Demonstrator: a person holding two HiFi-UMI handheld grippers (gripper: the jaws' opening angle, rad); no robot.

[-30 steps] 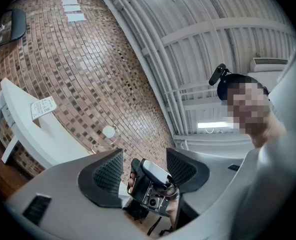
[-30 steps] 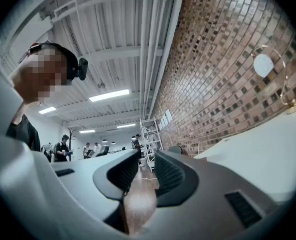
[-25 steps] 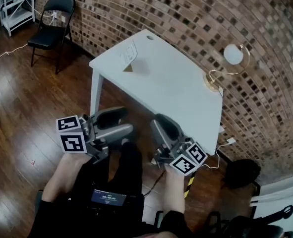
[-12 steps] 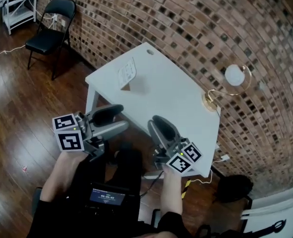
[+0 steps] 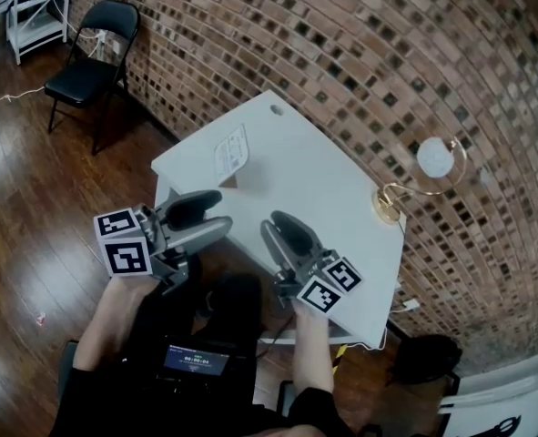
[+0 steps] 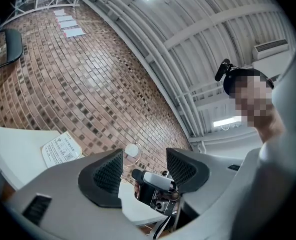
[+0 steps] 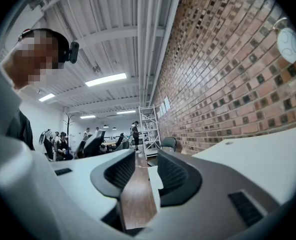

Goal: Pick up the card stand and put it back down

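The card stand (image 5: 232,152), a slanted white printed card on a small wooden foot, stands on the far left part of the white table (image 5: 332,189). In the left gripper view the card stand (image 6: 61,149) shows at left, well beyond the jaws. My left gripper (image 5: 221,213) hovers at the table's near left edge, open and empty (image 6: 143,166). My right gripper (image 5: 270,226) is beside it over the near edge. Its jaws have just been opening, and nothing is between them (image 7: 146,171). Both grippers are well short of the stand.
A brass lamp with a white globe (image 5: 425,173) stands at the table's right end against the brick wall. A black folding chair (image 5: 91,53) and a white shelf rack (image 5: 32,7) stand at far left on the wooden floor. Several people sit far off in the right gripper view.
Both grippers have moved forward and now reach the table's near edge. The table and the card stand sit lower and closer in the head view.
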